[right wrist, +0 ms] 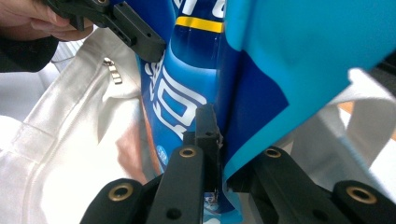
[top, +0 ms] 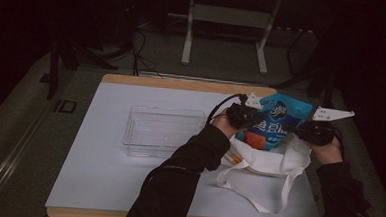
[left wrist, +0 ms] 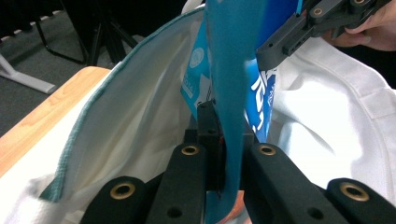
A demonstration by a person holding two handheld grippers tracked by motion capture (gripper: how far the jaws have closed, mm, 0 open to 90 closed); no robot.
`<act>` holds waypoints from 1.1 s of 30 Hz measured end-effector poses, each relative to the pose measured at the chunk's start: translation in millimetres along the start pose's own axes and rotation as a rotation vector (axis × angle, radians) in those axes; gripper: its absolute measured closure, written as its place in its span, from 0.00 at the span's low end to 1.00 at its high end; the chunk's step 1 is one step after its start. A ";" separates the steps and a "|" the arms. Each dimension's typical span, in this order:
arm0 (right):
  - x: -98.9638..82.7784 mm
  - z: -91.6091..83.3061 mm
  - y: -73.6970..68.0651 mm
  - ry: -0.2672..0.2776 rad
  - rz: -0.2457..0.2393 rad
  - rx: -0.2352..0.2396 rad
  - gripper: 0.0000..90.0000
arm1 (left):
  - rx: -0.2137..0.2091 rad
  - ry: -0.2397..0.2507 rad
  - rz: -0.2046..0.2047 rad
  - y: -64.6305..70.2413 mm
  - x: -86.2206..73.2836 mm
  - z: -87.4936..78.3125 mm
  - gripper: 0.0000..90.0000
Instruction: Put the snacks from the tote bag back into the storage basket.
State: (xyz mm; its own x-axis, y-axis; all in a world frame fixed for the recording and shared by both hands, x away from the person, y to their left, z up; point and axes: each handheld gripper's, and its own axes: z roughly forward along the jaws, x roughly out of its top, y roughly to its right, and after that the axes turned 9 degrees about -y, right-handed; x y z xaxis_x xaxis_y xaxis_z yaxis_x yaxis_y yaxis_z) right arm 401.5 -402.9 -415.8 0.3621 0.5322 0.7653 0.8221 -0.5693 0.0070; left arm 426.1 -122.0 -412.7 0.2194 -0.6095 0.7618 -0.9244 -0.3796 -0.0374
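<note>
Here we have both grippers, left gripper (top: pixel 240 115) and right gripper (top: pixel 314 132), clamped on opposite side edges of the blue snack bag (top: pixel 276 124), half inside the white tote bag (top: pixel 268 160) at the table's (top: pixel 102 179) three o'clock; light, crinkly, slippery film, best pinched at its seams.

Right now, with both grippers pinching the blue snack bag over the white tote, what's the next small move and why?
Probably lift the snack bag a little straighter up. The left gripper and right gripper each clamp an edge of it, and its lower part sits inside the tote, so a short lift should free it toward the clear bin. It could equally be going in; these views don't settle that.
</note>
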 end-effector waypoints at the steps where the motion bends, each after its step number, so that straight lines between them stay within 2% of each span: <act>1: 0.3 0.0 0.0 0.001 0.003 0.003 0.96 | 0.002 -0.001 0.005 0.1 1.2 -0.9 0.99; 6: 2.6 -1.6 -0.4 0.005 0.015 0.013 0.97 | -0.001 -0.001 0.004 0.1 4.1 -4.4 1.00; 14: 9.9 -9.5 -2.5 0.011 0.005 0.006 0.98 | -0.001 0.014 0.009 1.3 11.3 -12.2 1.00; 23: 19.7 -23.6 -5.4 0.035 -0.011 0.003 0.98 | -0.004 0.022 0.044 3.7 24.4 -26.7 1.00; 33: 36.4 -38.4 -10.6 0.057 -0.035 0.002 0.99 | -0.003 0.032 0.063 4.4 36.5 -44.6 1.00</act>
State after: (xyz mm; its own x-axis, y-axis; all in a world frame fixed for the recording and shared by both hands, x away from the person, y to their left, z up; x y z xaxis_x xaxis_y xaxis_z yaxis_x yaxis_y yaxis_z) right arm 389.1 -401.5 -363.3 0.3072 0.5155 0.7999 0.8346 -0.5498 0.0338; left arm 416.1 -114.8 -356.2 0.1504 -0.6093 0.7786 -0.9369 -0.3392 -0.0844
